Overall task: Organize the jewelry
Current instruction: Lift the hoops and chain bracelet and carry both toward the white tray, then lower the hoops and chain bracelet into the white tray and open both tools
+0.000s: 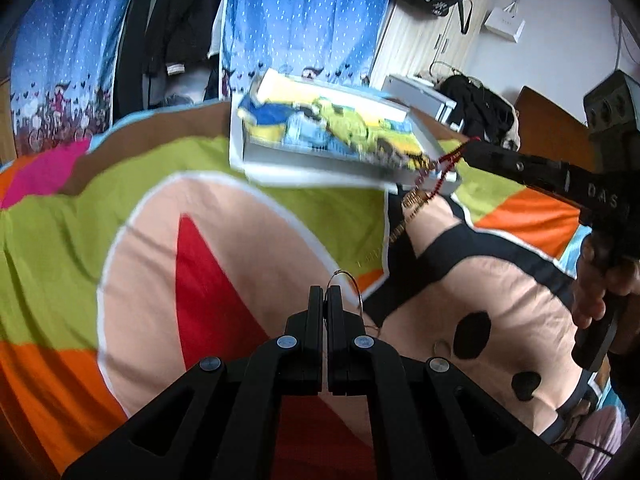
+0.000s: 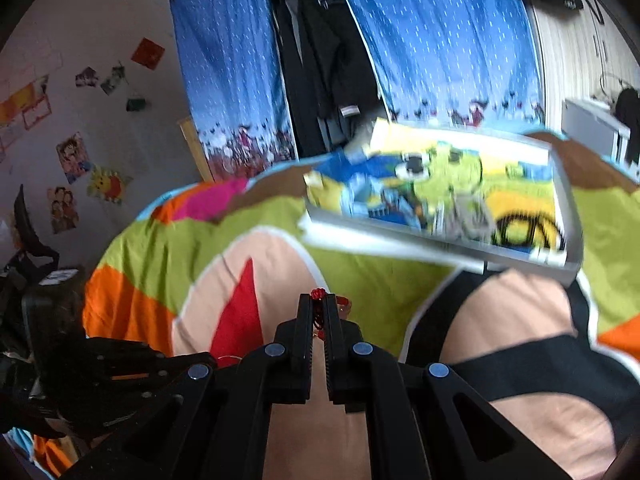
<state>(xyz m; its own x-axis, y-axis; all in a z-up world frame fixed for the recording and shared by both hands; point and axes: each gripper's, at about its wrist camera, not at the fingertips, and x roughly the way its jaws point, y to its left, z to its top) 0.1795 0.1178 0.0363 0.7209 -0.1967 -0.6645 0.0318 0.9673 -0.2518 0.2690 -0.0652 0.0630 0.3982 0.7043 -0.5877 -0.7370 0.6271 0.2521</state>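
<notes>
Nearest the left wrist camera, the left tongs are pressed together on a thin silver ring, a wire hoop that loops out to the right of the tips and stands clear above the bedspread.

Nearest the right wrist camera, the right tongs are clamped on a red bead strand, with a knot of beads showing just at the tips. Seen from the left view, the right tongs reach in from the right edge, held by a hand. The strand hangs from them, and a gold tassel trails down and to the left. The long axis of the strand runs slanting downward, not level.

Farther off lies the tray, a white-rimmed tray with a cartoon lining, resting on the bedspread. It sits ahead of both tongs. In the left view the hanging strand overlaps the tray's near right corner, so the right hand appears the nearer one to it. Blur leaves it unclear whether the tassel touches the rim.

Judgement: both pieces are in carry, and the tray is the likely drop point, straight ahead and beyond.

Blue curtains hang behind.
</notes>
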